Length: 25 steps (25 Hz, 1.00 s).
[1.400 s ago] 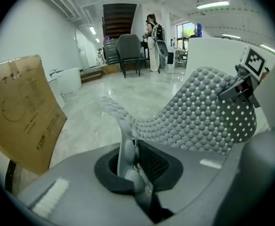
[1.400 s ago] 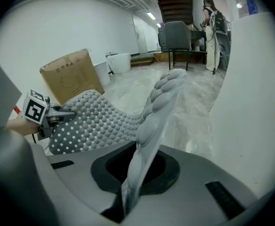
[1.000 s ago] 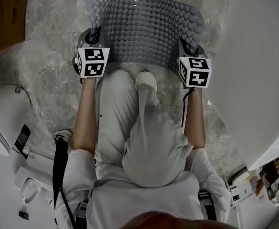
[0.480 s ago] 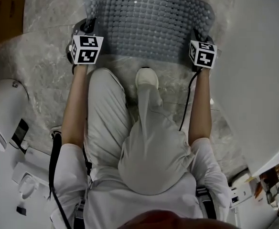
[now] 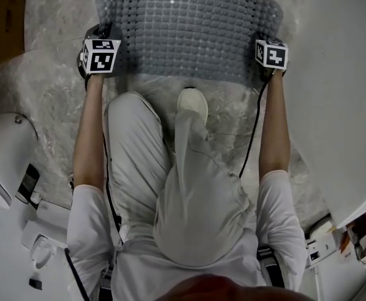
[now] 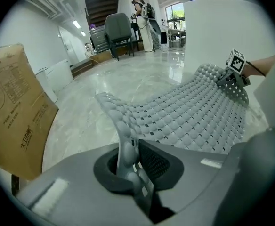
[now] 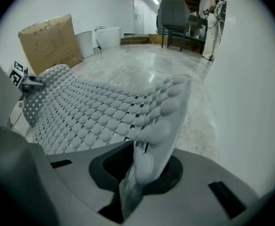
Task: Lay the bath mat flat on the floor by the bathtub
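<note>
Bath mat (image 5: 183, 36) spread on floor (image 5: 57, 105) beside bathtub (image 5: 339, 93), near corners raised. Left gripper (image 6: 130, 161) clamps one. Right gripper (image 7: 140, 166), jaws just opening, pinches the other. Release pending.

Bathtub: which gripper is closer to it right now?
Right. The right gripper sits just beside the bathtub wall; its jaws have just been opening, with the bath mat corner between them. The left gripper grips the opposite corner, across the mat.
</note>
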Tool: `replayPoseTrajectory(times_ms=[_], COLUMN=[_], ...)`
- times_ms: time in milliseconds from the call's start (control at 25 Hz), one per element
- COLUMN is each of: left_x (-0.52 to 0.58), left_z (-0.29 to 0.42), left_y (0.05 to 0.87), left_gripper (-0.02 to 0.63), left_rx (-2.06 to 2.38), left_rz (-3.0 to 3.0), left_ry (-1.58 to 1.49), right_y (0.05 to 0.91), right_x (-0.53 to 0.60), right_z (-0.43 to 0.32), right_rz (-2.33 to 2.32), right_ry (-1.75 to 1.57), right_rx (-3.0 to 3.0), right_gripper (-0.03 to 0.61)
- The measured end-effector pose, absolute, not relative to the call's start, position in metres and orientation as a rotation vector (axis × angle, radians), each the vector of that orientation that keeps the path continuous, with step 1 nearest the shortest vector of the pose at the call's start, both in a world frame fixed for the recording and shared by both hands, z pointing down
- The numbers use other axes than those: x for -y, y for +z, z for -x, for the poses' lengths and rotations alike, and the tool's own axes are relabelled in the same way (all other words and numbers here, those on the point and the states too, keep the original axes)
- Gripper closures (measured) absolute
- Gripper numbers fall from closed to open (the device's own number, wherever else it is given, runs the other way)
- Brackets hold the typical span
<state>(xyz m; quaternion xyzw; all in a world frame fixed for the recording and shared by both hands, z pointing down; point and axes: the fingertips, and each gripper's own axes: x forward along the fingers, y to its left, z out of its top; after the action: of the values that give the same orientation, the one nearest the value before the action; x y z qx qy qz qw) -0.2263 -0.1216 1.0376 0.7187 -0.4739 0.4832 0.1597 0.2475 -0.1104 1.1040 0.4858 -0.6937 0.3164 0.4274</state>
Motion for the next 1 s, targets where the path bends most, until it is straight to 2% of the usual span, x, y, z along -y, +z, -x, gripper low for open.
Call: replayPoseTrajectory(times_ms=[240,520,800,960,1000], left_x=[0.122,0.127,0.13,0.127,0.124], left_z=[0.237,0.255,0.271,0.296,0.302], left_y=[1.057,1.084,1.095,1.097,1.098], left_gripper=[0.578,0.555,0.495,0.409,0.386], left_rx=[1.337,1.294,1.299,1.276,1.266], left_rz=[-2.025,-1.957,-1.888,-1.793,-1.782], left_ry=[1.439,1.475,1.344,1.304,1.305], right_y=[1.116,1.127,1.124,1.125,1.125], right_x=[0.111,0.113,0.109,0.101,0.099], right_z=[-0.254,-0.27,-0.281,-0.306,-0.312], right_rz=[-1.191,-1.214,-1.187,-1.232,-1.238], right_ry=[0.815,1.106,1.356,1.367,1.355], right_rx=[1.709,1.796,1.894,1.849,1.832], right_gripper=[0.505,0.442,0.414,0.413,0.396])
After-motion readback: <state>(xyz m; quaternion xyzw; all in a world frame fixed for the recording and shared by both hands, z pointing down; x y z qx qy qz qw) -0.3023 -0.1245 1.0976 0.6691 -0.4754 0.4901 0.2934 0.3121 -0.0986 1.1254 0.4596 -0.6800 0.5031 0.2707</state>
